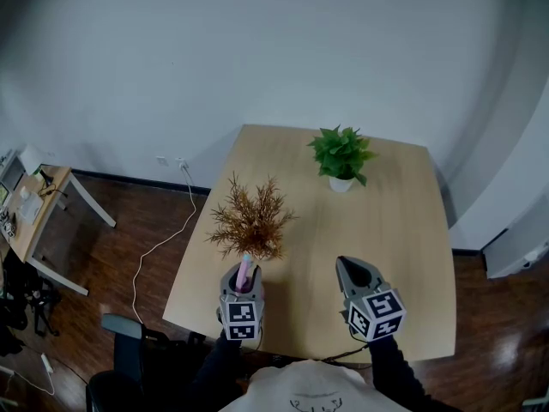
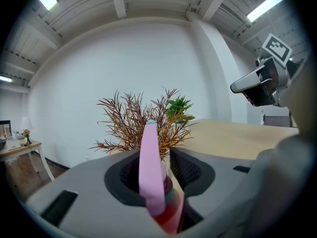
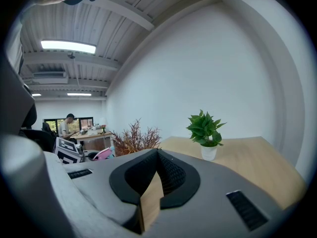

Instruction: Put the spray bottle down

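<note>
Head view: dark wood floor (image 1: 129, 230) and white wall around a light wood worktop (image 1: 403, 221). A small side desk (image 1: 34, 209) stands off to the left with clutter on it, and a white cable (image 1: 163, 239) runs across the floor between the two.

On the worktop a brown dried plant (image 1: 250, 221) sits near the left edge. A green plant in a white pot (image 1: 341, 157) is further back, well apart from it.

Both grippers sit over the near edge, pointing roughly level toward the plants. The left gripper (image 1: 243, 275) is just short of the brown plant. Its fingers (image 2: 190, 167) are apart with the spray bottle (image 2: 150, 167) upright between them. The bottle has a pink trigger and a reddish body. I see a strip of worktop between the bottle and the right-hand finger, so I read this as released, not clamped. I can't tell whether the bottle's base rests on the worktop.

The right gripper (image 3: 157, 155) is beside it to the right. Its fingers are clenched tip to tip with nothing between them, only worktop showing through the slot behind the tips.

In the right gripper view a person (image 3: 65, 125) sits at a far desk.
</note>
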Tool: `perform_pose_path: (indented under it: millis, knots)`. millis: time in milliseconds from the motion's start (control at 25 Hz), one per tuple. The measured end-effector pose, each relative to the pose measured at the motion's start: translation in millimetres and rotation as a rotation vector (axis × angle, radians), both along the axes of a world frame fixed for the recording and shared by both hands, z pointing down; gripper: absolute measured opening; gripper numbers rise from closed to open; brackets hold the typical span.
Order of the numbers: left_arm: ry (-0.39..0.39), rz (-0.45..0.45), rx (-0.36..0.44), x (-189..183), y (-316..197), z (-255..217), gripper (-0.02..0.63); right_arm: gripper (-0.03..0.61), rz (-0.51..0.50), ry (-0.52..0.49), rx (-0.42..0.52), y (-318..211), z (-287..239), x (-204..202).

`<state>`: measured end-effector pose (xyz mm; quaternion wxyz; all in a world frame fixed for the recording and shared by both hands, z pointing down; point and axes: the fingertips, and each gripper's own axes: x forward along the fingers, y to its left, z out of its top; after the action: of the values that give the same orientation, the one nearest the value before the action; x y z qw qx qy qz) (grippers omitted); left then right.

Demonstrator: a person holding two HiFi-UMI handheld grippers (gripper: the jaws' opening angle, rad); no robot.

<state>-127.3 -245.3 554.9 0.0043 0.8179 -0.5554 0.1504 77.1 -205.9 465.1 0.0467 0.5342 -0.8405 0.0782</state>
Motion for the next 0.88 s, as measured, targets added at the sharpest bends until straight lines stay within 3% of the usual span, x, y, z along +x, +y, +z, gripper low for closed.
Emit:
perform_pose_path:
  millis: [440, 720, 880]
  knots:
    - [0.051, 0.033, -0.012, 2, 6, 3, 0.299, -0.011, 0.001, -0.002, -0.002, 1, 1, 0]
    - [0.056, -0.002, -0.016, -14, 17, -3, 0.304, -0.011, -0.002, -0.006, -0.005, 0, 2, 0]
    - [0.05, -0.049, 0.055, -30, 35, -27, 0.304, -0.011, -0.002, -0.008, -0.01, 0, 4, 1]
